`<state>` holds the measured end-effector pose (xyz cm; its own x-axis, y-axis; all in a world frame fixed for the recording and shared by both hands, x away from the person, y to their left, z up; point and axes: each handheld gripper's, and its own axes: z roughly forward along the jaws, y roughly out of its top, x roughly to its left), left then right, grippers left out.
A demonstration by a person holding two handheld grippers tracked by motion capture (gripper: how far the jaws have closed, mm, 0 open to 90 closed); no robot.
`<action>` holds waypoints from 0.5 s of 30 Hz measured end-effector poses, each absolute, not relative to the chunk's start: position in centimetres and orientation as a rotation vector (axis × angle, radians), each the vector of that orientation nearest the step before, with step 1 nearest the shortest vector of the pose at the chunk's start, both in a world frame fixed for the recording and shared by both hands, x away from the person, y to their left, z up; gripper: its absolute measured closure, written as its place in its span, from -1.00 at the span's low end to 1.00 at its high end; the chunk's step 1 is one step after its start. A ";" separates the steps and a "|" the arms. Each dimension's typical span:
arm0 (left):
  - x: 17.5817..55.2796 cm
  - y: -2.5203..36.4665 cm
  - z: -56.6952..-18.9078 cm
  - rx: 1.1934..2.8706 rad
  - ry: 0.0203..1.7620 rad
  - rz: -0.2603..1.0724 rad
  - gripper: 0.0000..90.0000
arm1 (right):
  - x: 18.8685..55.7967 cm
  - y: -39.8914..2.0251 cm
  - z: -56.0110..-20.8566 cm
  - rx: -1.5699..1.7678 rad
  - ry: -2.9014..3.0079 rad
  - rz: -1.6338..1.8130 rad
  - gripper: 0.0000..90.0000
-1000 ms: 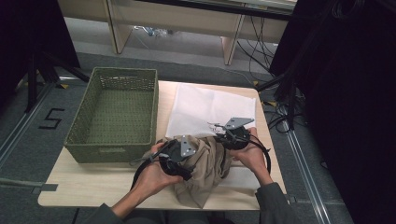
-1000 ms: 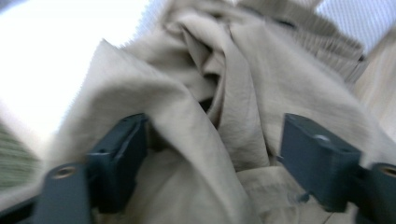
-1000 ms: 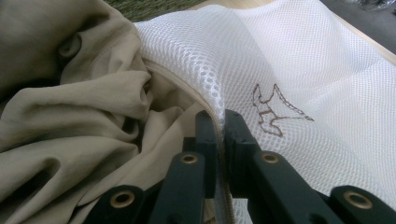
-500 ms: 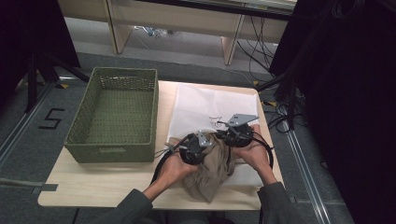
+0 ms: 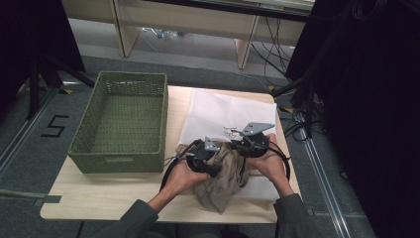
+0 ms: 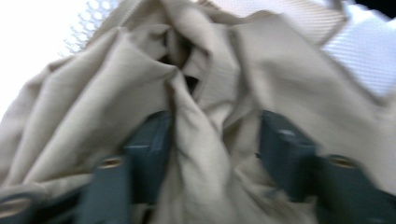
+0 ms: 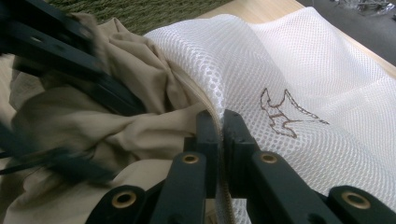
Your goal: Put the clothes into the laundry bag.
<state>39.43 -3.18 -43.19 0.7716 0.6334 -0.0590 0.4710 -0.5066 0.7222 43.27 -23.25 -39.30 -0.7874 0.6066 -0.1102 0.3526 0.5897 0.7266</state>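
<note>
A: Item one, left tongs (image 6: 212,154): lower centre of the left gripper view, jaws spread and just been opening, a ridge of the beige garment (image 6: 201,93) standing between them, pads not pressing on it.

B: And in the high view?

A: Left tongs (image 5: 210,161) at lower centre, nose pushed into the beige garment (image 5: 225,181), which lies bunched on the tabletop (image 5: 124,198) between the two hands.

B: Item two?

A: Right tongs (image 7: 220,126): bottom centre of the right gripper view, jaws pressed together on the edge of the white mesh bag (image 7: 299,84), beige cloth just beside that edge. The bag carries a small brown stitched figure (image 7: 285,114).

B: Surroundings?

A: White mesh bag (image 5: 223,111) spread flat toward the upper right of the tabletop, garment overlapping its near edge. Green woven basket (image 5: 84,141) at left, apart from the cloth.
</note>
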 end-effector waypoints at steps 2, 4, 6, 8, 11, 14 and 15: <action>38.5 -2.6 -42.7 2.215 0.806 0.314 -0.39 | 43.2 -23.2 -39.3 0.786 2.471 1.019 0.94; 37.5 -2.1 -42.4 2.233 0.814 0.273 -0.51 | 43.1 -23.1 -39.3 0.793 2.473 1.020 0.94; 36.4 -1.1 -42.6 2.221 0.810 0.222 -0.61 | 43.2 -23.1 -39.3 0.789 2.471 1.021 0.93; 35.5 -0.3 -43.1 2.234 0.810 0.231 -0.62 | 43.1 -23.2 -39.3 0.795 2.473 1.020 0.93; 35.1 -0.2 -44.6 2.285 0.799 0.242 -0.62 | 43.3 -23.1 -39.4 0.791 2.478 1.011 0.93; 35.9 -1.5 -46.1 2.305 0.811 0.222 -0.59 | 43.1 -22.9 -39.6 0.794 2.485 1.002 0.93; 36.1 -2.1 -46.5 2.312 0.803 0.227 -0.51 | 43.2 -22.9 -39.6 0.782 2.484 1.003 0.93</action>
<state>36.11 -2.07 -46.45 0.7955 0.6037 -0.0519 0.4870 -0.5861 0.6475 43.18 -22.89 -39.57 -0.7867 0.6073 -0.1106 0.3601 0.5970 0.7169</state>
